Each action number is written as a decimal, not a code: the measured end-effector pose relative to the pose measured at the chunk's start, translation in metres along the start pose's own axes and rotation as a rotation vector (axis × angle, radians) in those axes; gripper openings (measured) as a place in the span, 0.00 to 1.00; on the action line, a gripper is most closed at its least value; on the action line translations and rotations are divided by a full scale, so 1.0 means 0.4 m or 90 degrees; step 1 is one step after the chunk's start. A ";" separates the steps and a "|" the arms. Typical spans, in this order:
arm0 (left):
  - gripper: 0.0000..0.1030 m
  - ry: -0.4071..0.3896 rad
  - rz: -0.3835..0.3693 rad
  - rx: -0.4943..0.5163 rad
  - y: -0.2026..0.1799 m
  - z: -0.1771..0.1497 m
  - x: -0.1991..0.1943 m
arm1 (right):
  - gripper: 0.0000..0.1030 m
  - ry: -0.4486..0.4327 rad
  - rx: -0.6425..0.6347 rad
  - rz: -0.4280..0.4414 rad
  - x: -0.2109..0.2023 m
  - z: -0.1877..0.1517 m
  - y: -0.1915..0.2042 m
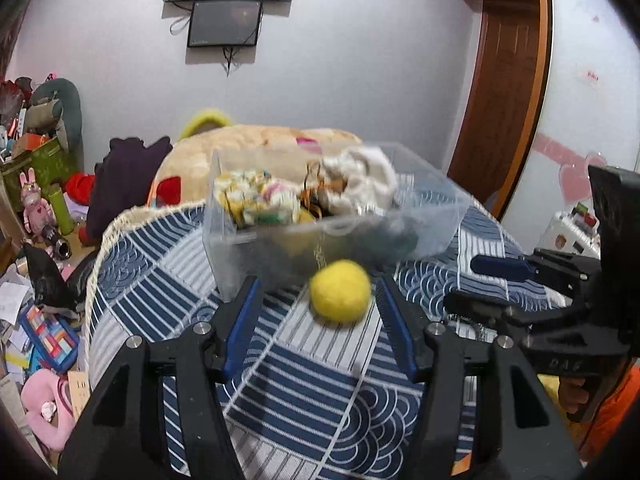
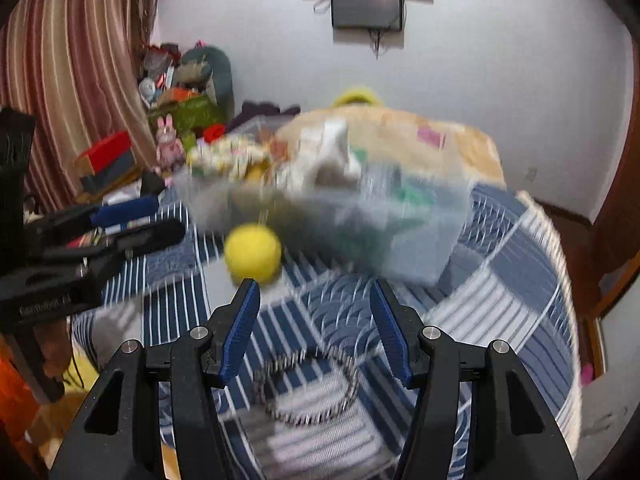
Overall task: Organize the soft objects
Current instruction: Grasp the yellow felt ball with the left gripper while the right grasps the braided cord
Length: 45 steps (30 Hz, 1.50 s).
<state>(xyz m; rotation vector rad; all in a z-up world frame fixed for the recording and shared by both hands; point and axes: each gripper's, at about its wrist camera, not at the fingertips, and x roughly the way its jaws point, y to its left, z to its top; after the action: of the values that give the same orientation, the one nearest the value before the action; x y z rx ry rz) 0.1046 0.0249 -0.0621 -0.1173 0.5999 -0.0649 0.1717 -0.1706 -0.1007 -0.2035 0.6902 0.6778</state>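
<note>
A yellow fuzzy pompom ball lies on the blue patterned cloth in front of a clear plastic bin filled with soft items, among them a white fluffy piece and a pastel bundle. A thin chain runs from the ball up to the bin. My left gripper is open, with the ball between its fingertips near the right finger. My right gripper is open and empty; the ball sits just beyond its left fingertip. A black-and-white cord lies on the cloth under it. The bin is blurred.
The round table wears a fringed blue-and-white cloth. A large beige plush lies behind the bin. Cluttered boxes and toys fill the floor at left. The right gripper also shows in the left wrist view. A wooden door stands at right.
</note>
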 end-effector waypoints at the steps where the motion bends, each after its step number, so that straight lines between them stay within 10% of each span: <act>1: 0.57 0.012 0.000 0.001 -0.002 -0.011 0.009 | 0.52 0.012 0.003 0.002 0.008 -0.013 -0.001; 10: 0.57 0.075 -0.026 -0.005 -0.013 -0.034 0.088 | 0.51 0.051 0.003 0.020 0.037 -0.081 -0.003; 16: 0.57 0.094 -0.023 0.007 -0.034 -0.025 0.144 | 0.08 0.039 -0.012 0.015 0.020 -0.083 0.001; 34: 0.39 0.070 -0.028 0.008 -0.040 -0.013 0.153 | 0.06 -0.023 0.053 -0.023 -0.060 -0.059 -0.078; 45: 0.39 -0.030 -0.046 0.013 -0.032 0.060 0.038 | 0.06 -0.103 0.057 -0.049 -0.097 0.059 -0.109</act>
<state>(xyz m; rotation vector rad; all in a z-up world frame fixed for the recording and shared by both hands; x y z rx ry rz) 0.1302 0.0131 -0.0492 -0.1209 0.5481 -0.1371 0.1898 -0.2148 -0.0593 -0.0915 0.5532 0.5819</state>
